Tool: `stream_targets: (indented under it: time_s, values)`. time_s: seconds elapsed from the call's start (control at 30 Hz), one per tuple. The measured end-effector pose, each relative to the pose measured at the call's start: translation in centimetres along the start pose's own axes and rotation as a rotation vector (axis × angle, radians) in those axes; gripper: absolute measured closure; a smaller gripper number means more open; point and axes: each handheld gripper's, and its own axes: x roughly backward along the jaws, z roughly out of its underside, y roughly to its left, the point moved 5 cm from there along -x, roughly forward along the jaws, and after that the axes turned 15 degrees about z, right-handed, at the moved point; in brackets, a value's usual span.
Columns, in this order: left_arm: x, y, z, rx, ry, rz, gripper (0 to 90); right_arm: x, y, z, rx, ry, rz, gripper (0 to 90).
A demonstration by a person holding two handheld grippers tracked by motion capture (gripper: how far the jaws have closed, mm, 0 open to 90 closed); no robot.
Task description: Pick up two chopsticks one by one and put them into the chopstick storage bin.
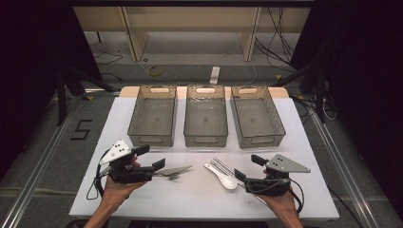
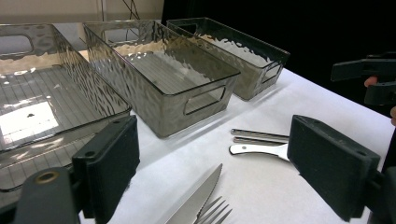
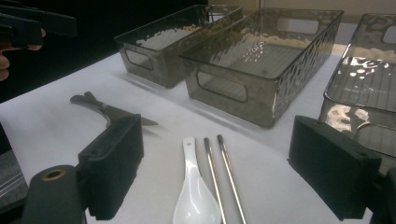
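On the white table sheet lie a steel knife and fork side by side, left of centre. Right of them rest a white spoon and a pair of metal chopsticks. My left gripper hovers open just left of the knife and fork, and its own view has the knife and fork between the jaws. My right gripper stands open right of the spoon. Its view looks over the spoon and chopsticks, nothing gripped.
Three smoky clear plastic bins stand in a row behind the cutlery: left, middle, right, all without contents. Beyond the table's far edge are a wooden shelf frame, cables and floor. Dark curtains flank both sides.
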Motion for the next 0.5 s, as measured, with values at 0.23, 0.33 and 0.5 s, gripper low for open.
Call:
stream_targets:
  time_s: [0.23, 0.33, 0.5]
  values:
    - [-0.03, -0.01, -0.01, 0.002, -0.002, 0.0, 16.2, -0.06, -0.23, -0.24, 0.019, 0.036, -0.006, 19.5]
    - [-0.01, 0.0, -0.01, 0.001, -0.001, -0.001, 16.2, -0.18, -0.2, -0.24, 0.041, 0.066, -0.008, 19.6]
    - [-0.04, 0.05, 0.0, 0.003, -0.001, -0.003, 16.2, -0.61, -0.08, -0.39, 0.1, 0.144, -0.014, 22.4]
